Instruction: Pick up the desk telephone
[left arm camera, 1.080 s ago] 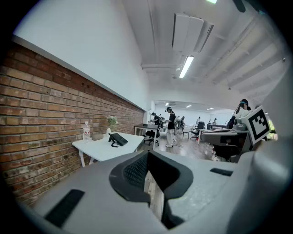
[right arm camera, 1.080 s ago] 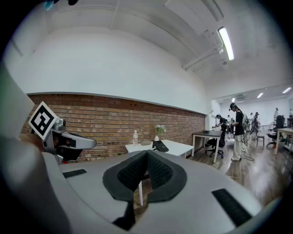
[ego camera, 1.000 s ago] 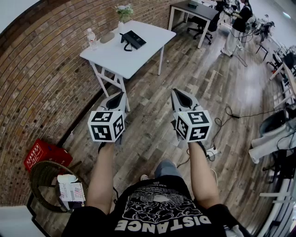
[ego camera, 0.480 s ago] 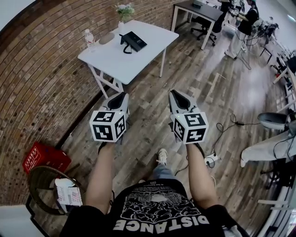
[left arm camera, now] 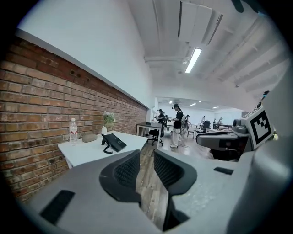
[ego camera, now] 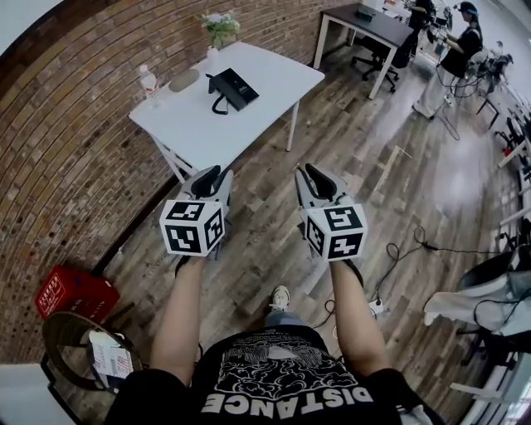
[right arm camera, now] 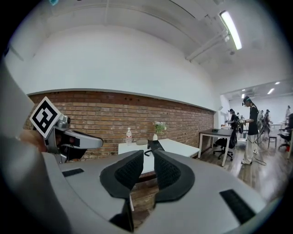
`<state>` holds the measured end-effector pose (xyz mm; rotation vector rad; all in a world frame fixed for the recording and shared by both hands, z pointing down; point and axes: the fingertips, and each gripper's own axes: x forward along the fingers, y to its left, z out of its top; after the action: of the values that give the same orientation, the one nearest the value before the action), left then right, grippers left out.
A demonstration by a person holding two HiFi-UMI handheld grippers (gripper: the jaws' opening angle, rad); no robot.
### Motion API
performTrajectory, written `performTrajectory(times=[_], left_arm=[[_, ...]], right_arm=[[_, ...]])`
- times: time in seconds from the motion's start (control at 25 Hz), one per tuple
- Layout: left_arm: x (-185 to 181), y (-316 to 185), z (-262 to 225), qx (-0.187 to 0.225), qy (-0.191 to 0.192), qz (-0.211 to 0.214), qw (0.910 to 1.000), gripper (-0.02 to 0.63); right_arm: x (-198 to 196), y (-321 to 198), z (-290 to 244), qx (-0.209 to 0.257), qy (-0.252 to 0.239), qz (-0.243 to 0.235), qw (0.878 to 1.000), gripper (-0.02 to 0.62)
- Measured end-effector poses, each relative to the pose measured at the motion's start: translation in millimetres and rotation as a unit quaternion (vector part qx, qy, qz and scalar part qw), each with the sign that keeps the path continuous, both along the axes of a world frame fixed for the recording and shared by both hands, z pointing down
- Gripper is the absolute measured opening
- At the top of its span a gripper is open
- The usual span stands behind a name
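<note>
The black desk telephone point(ego camera: 234, 88) with its coiled cord lies on a white table point(ego camera: 278, 73) by the brick wall, well ahead of both grippers. My left gripper point(ego camera: 211, 176) and right gripper point(ego camera: 312, 173) are held side by side over the wooden floor, short of the table. Both point toward it. The jaws of both are opening, with a narrow gap and nothing between them. The left gripper view has the telephone point(left arm camera: 113, 142) to the left of the left gripper point(left arm camera: 146, 158). In the right gripper view the telephone point(right arm camera: 154, 145) sits just above the right gripper point(right arm camera: 147, 158).
A water bottle point(ego camera: 148, 81), a grey lump point(ego camera: 183, 79) and a vase of flowers point(ego camera: 218, 29) share the table. A red crate point(ego camera: 73, 295) and a round chair point(ego camera: 79, 344) stand by the wall at lower left. Cables point(ego camera: 419, 241) cross the floor. A dark desk point(ego camera: 377, 25) and people point(ego camera: 460, 50) are far back.
The view has moved forward along the floor, so the table and telephone look nearer. Both grippers stay side by side in front, and their jaws have parted slightly.
</note>
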<state>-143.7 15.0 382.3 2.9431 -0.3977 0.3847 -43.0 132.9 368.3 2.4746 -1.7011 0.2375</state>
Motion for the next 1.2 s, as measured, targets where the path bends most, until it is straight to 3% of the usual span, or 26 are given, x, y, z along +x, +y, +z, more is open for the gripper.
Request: performTrajectory(times=[0.48, 0.8, 1.2], left_arm=[[96, -34, 7, -0.011, -0.011, -0.048, 0.9987, 0.141], [135, -54, 10, -0.025, -0.012, -0.064, 0.9976, 0.175], [166, -104, 19, -0.034, 0.001, -0.093, 0.9951, 0.175]], right_arm=[[112, -34, 7, -0.004, -0.015, -0.036, 0.999, 0.109], [154, -55, 14, -0.003, -0.027, -0.060, 0.998, 0.167], [190, -101, 24, -0.006, -0.028, -0.076, 0.997, 0.181]])
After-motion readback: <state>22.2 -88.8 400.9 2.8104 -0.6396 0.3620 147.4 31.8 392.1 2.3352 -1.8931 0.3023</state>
